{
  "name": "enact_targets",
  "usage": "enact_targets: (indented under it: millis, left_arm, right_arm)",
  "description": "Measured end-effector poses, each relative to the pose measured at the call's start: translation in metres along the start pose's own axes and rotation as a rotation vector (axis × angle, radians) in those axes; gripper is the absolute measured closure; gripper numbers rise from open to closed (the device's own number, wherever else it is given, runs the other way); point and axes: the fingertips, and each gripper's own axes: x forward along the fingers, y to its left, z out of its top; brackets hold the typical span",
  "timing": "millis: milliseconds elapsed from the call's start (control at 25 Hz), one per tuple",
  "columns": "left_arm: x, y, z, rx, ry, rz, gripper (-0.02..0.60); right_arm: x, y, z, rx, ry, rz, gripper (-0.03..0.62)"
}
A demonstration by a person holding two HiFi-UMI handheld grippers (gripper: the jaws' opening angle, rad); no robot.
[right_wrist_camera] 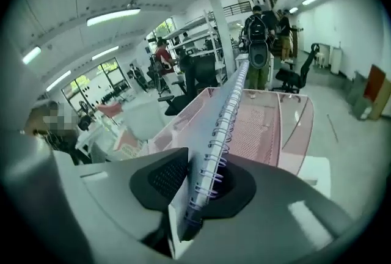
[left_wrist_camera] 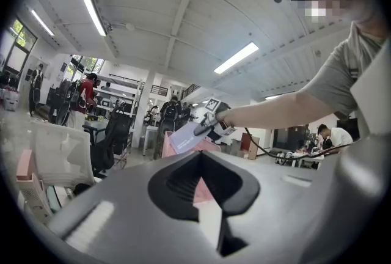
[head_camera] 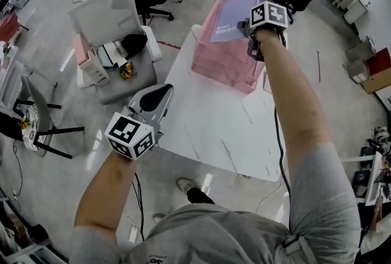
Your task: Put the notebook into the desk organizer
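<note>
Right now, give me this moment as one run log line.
right gripper: shut on notebook | notebook: tilted over organizer, not yet in | left gripper: slightly open, empty | table: organizer at far edge

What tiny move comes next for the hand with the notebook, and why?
Probably lower the right claw a little: it grips the spiral notebook at its wire-bound edge, tilted just above the pink desk organizer, not yet inside it.
</note>
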Motion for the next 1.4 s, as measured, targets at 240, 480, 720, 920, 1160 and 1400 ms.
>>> enact_targets:
  millis: [240,480,720,920,1160,1400]
  left_arm:
    - [-0.003,0.005,-0.003,-0.015,0.002,0.001,0.523]
    - [-0.005,0.006,-0.007,-0.021,0.004,-0.004,0.523]
    - [-0.004,0.003,-0.009,-0.037,0.003,-0.005,0.523]
    - [-0.001,-0.002,-0.008,-0.035,0.000,-0.012,0.523]
    - [-0.001,-0.005,-0.008,-0.034,-0.004,-0.007,0.523]
    - [0.000,-0.014,0.000,-0.024,-0.010,-0.003,0.523]
  right_arm:
    - [0.009,-0.008,-0.010,-0.316,0.110,-0.216,0.506]
    - [0.023,-0.012,-0.030,-0.294,0.190,-0.196,0.486]
    - [0.014,-0.023,-0.019,-0.326,0.157,-0.277,0.299]
    - [0.008,-0.028,-0.018,-0.353,0.144,-0.303,0.251]
    - [0.000,-0.017,-0.021,-0.431,0.146,-0.235,0.184]
    - [-0.025,0.016,-0.001,-0.441,-0.002,-0.114,0.186]
